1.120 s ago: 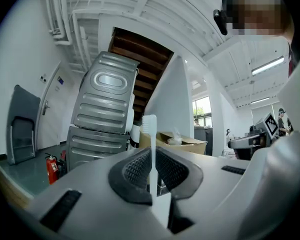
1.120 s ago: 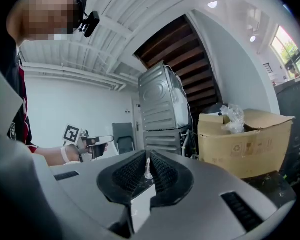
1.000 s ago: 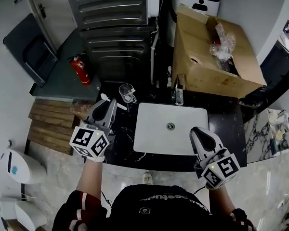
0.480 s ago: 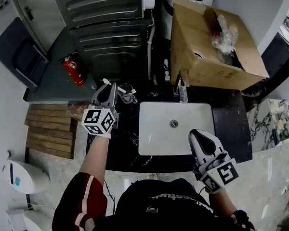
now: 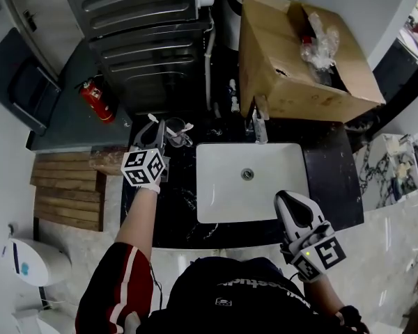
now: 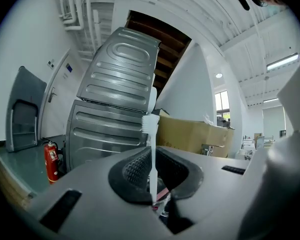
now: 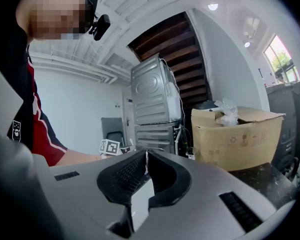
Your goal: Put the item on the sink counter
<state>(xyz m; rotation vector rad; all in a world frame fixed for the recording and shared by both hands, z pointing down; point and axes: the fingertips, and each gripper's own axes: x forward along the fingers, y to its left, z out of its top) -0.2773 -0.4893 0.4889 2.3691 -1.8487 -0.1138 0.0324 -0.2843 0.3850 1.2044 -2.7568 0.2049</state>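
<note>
My left gripper (image 5: 155, 132) is shut on a white toothbrush (image 6: 151, 149), which stands upright between the pads with its bristle head on top. In the head view its white ends (image 5: 153, 117) stick out at the back left of the black sink counter (image 5: 174, 207), right beside a clear glass cup (image 5: 179, 138). The white basin (image 5: 223, 186) lies to the right of it. My right gripper (image 5: 292, 204) hangs over the counter's front edge, right of the basin, shut with nothing in it (image 7: 146, 160).
A faucet (image 5: 258, 126) stands behind the basin. A big open cardboard box (image 5: 292, 68) sits at the back right. A grey washing machine (image 5: 146, 26), a red fire extinguisher (image 5: 94, 99) and a wooden pallet (image 5: 66, 186) are at the left.
My left gripper has carried the toothbrush away from me to the back left of the counter, up against the glass cup. The right gripper has barely moved.
</note>
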